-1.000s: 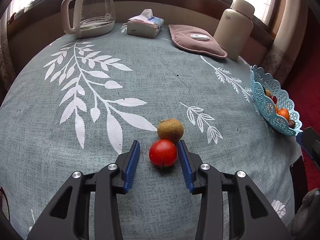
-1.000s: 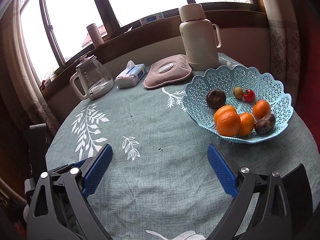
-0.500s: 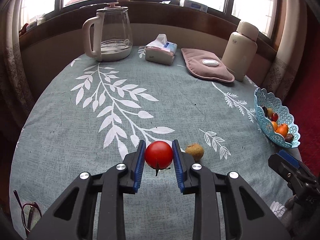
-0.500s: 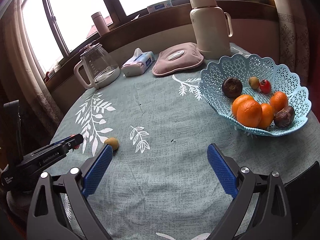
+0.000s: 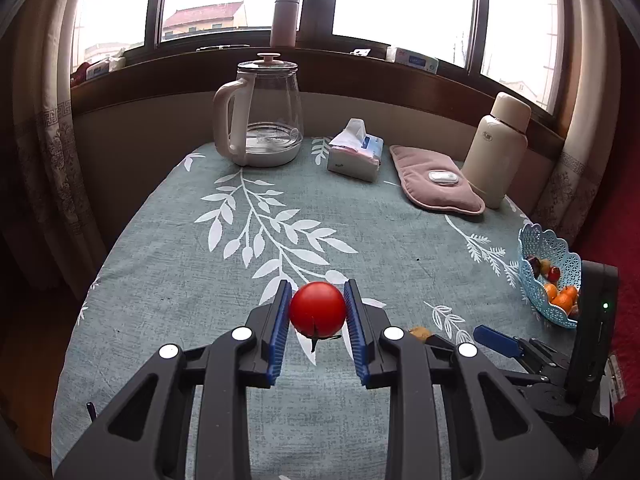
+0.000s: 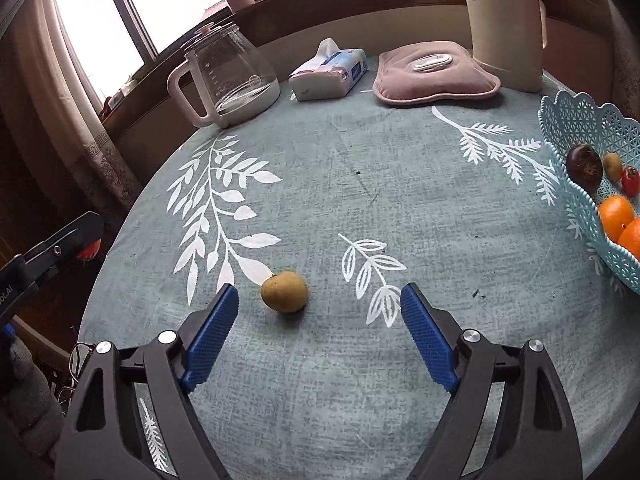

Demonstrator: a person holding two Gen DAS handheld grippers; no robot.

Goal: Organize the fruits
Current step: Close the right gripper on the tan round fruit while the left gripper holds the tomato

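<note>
Your left gripper has its pads pressed on either side of the red tomato, which hangs clear of the tablecloth with its stem end down. The fruit is round and smooth and gripped only across its middle, so a quick swing toward the basket at the right edge could roll it out of the pads, while a harder squeeze would likely bruise or split it. Your right gripper has just been closing, yet its jaws are wide apart with nothing between them; the small yellow-brown fruit lies on the cloth just ahead of the tips, nearer the left finger. Close from here and that finger would probably nudge it away before the other arrives, so centre it first. The two tools also sit close together: from the left wrist view the right one lies just beside and below, so crossing paths toward the basket risks a knock. Both grippers point forward and slope down at the table.
</note>
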